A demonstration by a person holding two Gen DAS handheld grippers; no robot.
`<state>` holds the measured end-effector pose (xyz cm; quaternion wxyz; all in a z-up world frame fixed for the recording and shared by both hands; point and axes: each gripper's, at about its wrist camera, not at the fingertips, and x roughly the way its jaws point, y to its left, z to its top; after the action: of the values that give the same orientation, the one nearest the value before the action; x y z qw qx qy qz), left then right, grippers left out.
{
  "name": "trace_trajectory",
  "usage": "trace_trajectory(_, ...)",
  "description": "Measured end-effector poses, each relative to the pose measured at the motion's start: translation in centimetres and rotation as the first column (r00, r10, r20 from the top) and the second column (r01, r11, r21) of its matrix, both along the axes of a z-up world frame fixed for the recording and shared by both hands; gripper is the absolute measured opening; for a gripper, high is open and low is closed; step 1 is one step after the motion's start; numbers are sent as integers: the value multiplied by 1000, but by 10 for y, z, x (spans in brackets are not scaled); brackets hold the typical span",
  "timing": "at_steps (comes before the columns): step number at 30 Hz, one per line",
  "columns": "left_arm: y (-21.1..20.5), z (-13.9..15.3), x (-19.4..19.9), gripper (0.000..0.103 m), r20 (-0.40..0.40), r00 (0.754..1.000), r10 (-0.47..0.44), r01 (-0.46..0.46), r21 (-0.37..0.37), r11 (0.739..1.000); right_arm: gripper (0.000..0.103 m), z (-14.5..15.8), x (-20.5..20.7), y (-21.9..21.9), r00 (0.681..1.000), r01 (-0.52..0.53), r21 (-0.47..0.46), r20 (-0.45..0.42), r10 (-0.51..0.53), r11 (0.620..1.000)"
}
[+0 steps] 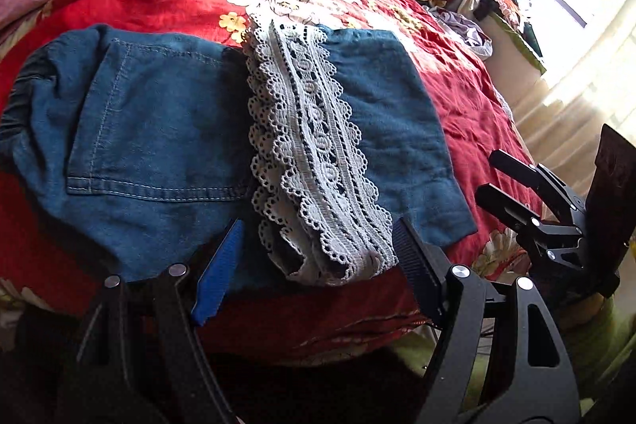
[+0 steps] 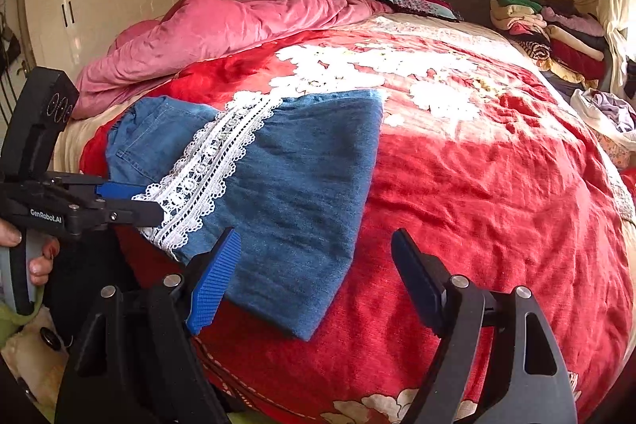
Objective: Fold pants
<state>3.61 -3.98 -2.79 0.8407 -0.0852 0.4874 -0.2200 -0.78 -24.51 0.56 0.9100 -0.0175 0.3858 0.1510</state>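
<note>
A bed [image 2: 497, 185] under a red floral bedspread is seen, its far edge cut off. Folded denim pants [image 2: 294, 193] with a white lace trim [image 1: 314, 161] lie near its front edge. The back pocket [image 1: 159, 122] is shown clearly only by the left wrist view. The left claw [image 1: 318, 257] and right claw [image 2: 314, 265] are held wide apart, gripping nothing.
</note>
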Motion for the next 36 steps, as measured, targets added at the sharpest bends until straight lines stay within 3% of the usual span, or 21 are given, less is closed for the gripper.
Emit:
trace_trajectory(2,-5,-4,-1,31,1,1000,-7,7,24,1000,77,-1,0,1,1000,-4,7,-3,4,1000)
trace_trajectory(6,-4,-2,-5,22,22,1000,-12,10,55,998,77,-5,0,9,999,-36,10,-16,36,999)
trace_trajectory(13,3,3,-9,21,40,999,-7,3,102,995,74,-3,-1,40,988,-149,-37,24,150,988)
trace_trajectory(14,0,1,-8,21,39,999,-13,8,114,993,67,-7,1,43,988,-156,-49,11,157,986)
trace_trajectory(16,-2,-2,-8,24,42,999,-13,7,130,991,63,-17,6,47,987,-161,-63,-24,160,985)
trace_trajectory(19,0,-3,-6,28,36,999,-11,7,123,992,63,-35,10,48,985,-156,-80,-88,148,985)
trace_trajectory(23,0,-5,-7,30,42,999,-16,10,131,991,63,-41,11,51,984,-158,-88,-92,150,983)
trace_trajectory(36,7,15,-12,30,109,994,12,-25,119,993,65,-23,5,40,990,-124,8,-72,124,992)
